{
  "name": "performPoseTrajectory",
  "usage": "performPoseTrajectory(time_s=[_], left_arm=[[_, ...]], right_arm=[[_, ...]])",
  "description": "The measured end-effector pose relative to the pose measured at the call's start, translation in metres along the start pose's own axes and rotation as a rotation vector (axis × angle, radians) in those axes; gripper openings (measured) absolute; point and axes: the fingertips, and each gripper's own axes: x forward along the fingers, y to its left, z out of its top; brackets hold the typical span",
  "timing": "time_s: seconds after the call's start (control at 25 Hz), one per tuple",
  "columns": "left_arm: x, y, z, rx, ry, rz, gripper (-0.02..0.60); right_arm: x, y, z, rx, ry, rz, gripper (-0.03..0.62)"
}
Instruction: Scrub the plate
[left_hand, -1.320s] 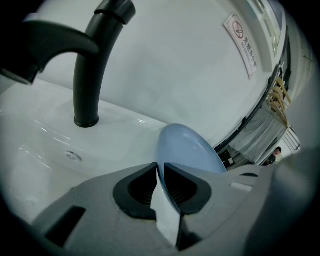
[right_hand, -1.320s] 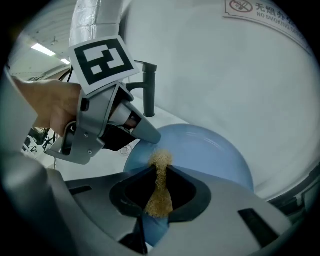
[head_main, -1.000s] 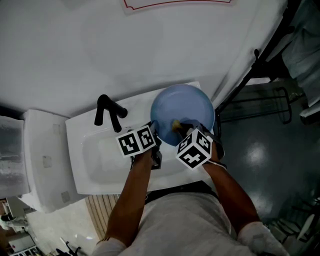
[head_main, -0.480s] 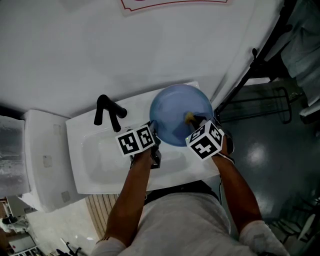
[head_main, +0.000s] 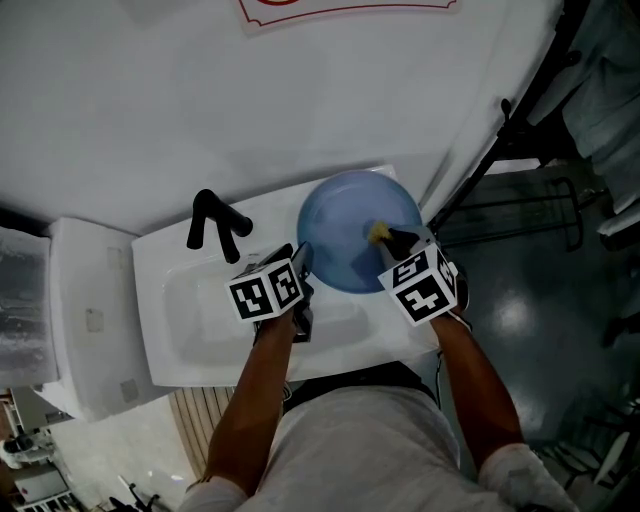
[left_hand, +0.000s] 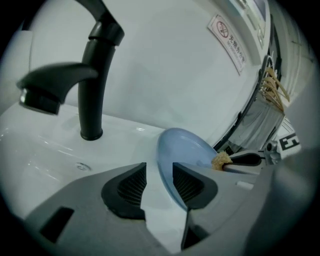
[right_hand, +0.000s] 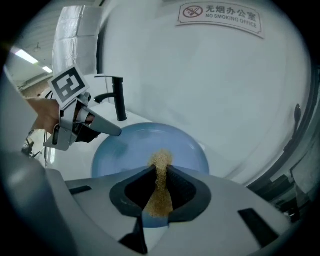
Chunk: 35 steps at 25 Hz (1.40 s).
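A round blue plate (head_main: 350, 235) stands tilted over the right end of the white sink (head_main: 190, 320). Its left rim (left_hand: 167, 165) passes between the jaws of my left gripper (left_hand: 159, 167), which are opening; the left pad stands clear of the rim. In the head view my left gripper (head_main: 300, 262) sits at the plate's left edge. My right gripper (right_hand: 160, 169) is shut on a tan scrub sponge (right_hand: 160, 187), whose tip lies against the plate's face (right_hand: 130, 147). The sponge (head_main: 378, 233) shows near the plate's right side.
A black faucet (head_main: 213, 224) rises at the sink's back left, close to my left gripper. A white wall with a no-smoking sign (right_hand: 220, 19) stands behind. A white cabinet (head_main: 85, 320) is left of the sink, and dark floor with a black frame (head_main: 520, 215) lies to the right.
My left gripper's jaws have opened off the plate's rim and it has drawn slightly back. My right gripper has carried the sponge up and right across the plate.
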Motion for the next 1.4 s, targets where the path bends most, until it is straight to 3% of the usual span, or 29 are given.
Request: performPoseTrajectory(time_s=[0.16,0.4,0.6,0.8,1.12,1.4], left_arm=[[-0.025,-0.007,0.013,0.089,-0.081,0.007,0.175],[-0.077,-0.041,0.051,0.229,-0.312,-0.073,0.169],[-0.11,-0.072,0.07,0.321,-0.437,-0.155,0.081],[-0.137,-0.105,0.084,0.406,-0.546,-0.214,0.041],[-0.169,-0.142,0.097,0.532,-0.669,-0.282,0.018],[-0.184,-0.157,0.101,0.578,-0.718,-0.332,0.017]], right_arm=[[-0.02,-0.001,0.012,0.079,-0.104,0.022,0.063],[-0.062,0.005,0.048,0.119,-0.337,0.087,0.063],[-0.098,0.014,0.077,0.151,-0.524,0.155,0.063],[-0.131,0.022,0.105,0.201,-0.713,0.255,0.063],[-0.173,0.033,0.132,0.196,-0.929,0.327,0.063],[-0.191,0.048,0.142,0.151,-0.988,0.339,0.061]])
